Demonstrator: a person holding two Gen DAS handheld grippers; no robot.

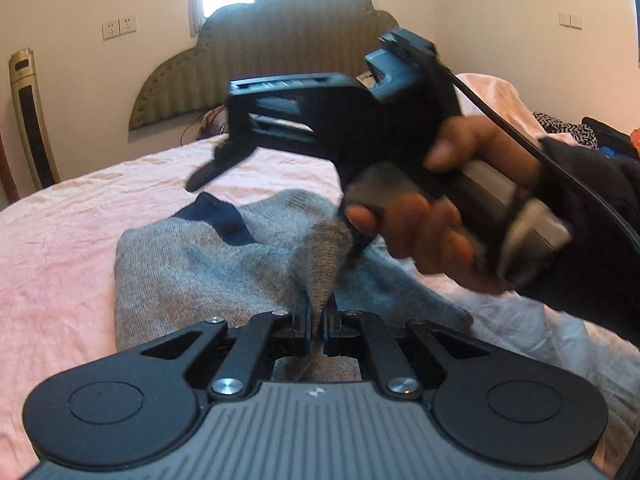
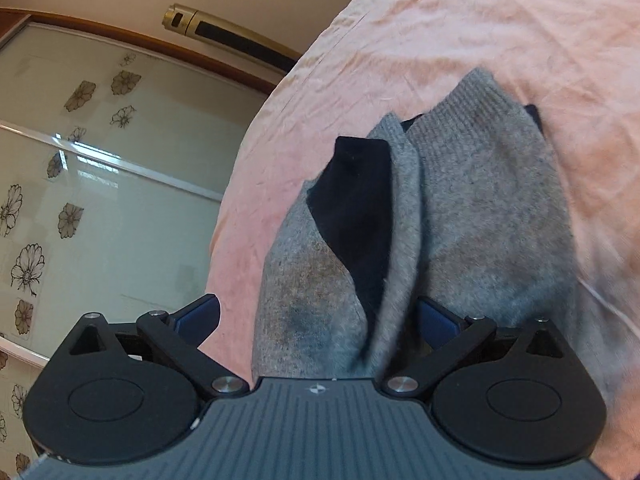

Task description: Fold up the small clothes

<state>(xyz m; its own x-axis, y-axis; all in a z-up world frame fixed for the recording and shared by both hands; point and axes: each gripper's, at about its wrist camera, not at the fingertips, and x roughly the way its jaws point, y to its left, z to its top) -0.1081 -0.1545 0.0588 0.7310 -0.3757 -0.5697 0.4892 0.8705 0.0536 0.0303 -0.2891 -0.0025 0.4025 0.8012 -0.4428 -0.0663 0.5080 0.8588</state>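
The grey knitted garment with a dark navy patch lies partly folded on the bed's wrinkled pink sheet, near the middle of the bed as the left wrist view shows it. The left tongs are pinched narrow on a raised fold of the grey knit, which stands up as a small peak between the pads and runs back under the tool's body. The right tongs stand wide apart in their own view, blue-lined fingers spread to either side of the bunched cloth; the knit lies between them, but neither pad presses on it. In the left wrist view the right tool shows as a blurred black and blue frame above the garment, gripped by a person's hand in a dark sleeve. The navy patch appears as a dark wedge between grey folds in the right wrist view, with a ribbed cuff-like edge at the far end. Behind the bed stand a scalloped padded headboard, a bright window, a gold and black tower fan at the wall, and two white wall sockets. A wardrobe with flower-patterned frosted glass doors fills the left of the right wrist view. Crumpled pale bedding and patterned cloth lie at the far right of the bed.
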